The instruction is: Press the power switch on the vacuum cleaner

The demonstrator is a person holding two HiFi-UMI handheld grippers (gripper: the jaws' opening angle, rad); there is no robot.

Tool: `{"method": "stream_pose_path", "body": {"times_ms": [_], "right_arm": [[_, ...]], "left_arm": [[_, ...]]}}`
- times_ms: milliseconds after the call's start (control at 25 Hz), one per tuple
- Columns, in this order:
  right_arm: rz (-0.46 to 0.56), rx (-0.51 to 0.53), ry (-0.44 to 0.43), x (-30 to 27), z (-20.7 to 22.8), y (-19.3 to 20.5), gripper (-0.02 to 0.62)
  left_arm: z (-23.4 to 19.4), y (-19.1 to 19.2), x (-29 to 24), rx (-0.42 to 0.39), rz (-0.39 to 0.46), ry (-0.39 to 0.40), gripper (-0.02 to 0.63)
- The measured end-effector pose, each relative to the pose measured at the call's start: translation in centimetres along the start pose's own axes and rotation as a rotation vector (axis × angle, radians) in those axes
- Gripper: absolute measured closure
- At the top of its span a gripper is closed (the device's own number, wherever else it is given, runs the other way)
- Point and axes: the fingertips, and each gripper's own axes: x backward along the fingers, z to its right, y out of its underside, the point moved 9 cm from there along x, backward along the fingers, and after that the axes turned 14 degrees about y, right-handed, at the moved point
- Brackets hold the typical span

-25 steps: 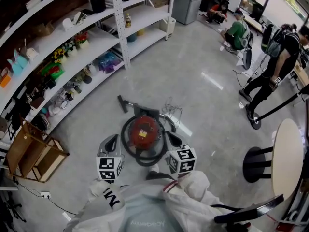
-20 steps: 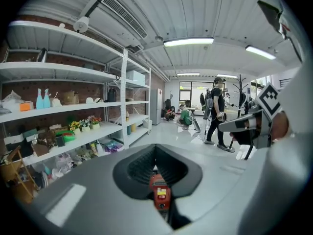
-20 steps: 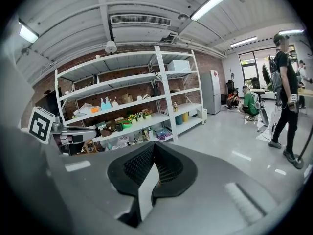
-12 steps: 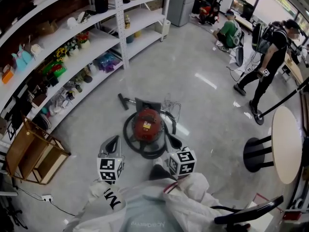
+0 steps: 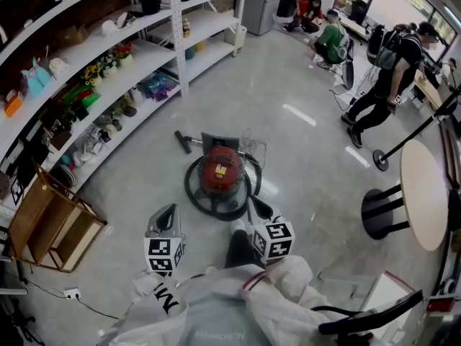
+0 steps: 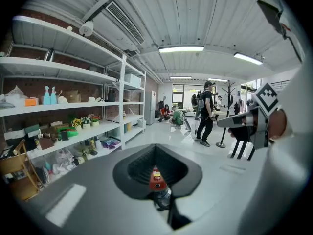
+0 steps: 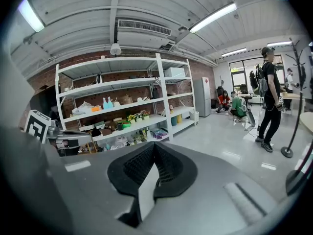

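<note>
The red vacuum cleaner [image 5: 220, 173] stands on the grey floor in the head view, with its black hose [image 5: 196, 197] coiled round it and a nozzle [image 5: 183, 141] lying behind it. My left gripper [image 5: 170, 207] is held low at the left, short of the vacuum, jaws together with nothing in them. My right gripper [image 5: 253, 201] hovers just right of the hose, also shut and empty. In the left gripper view a slice of the red vacuum [image 6: 156, 178] shows through the slit under the closed jaws of the left gripper [image 6: 155, 148]. The right gripper view shows the right gripper [image 7: 154, 145] with only floor below.
White shelving [image 5: 86, 63] full of small goods runs along the left. A wooden crate [image 5: 45, 225] sits at the lower left. At the right are a round table [image 5: 425, 200] and a black stool [image 5: 380, 213]. Several people [image 5: 385, 78] are at the back right.
The vacuum now sits a little higher in the head view, farther from both grippers. The walking person at the right has moved on. Both grippers keep their places and stay shut.
</note>
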Motion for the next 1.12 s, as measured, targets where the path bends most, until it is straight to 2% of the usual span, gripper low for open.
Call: {"method": "stream_pose_path", "body": {"times_ms": [680, 1120], "right_arm": [[0.001, -0.005, 0.039, 5.1, -2.2, 1.8, 0.595], [-0.046, -0.025, 0.062, 6.4, -0.9, 3.4, 0.595]], "left_arm": [[2.2, 1.1, 3.4, -0.035, -0.011, 0.067, 0.606], [4.1, 2.0, 2.6, -0.02, -0.05, 0.108, 0.606]]}}
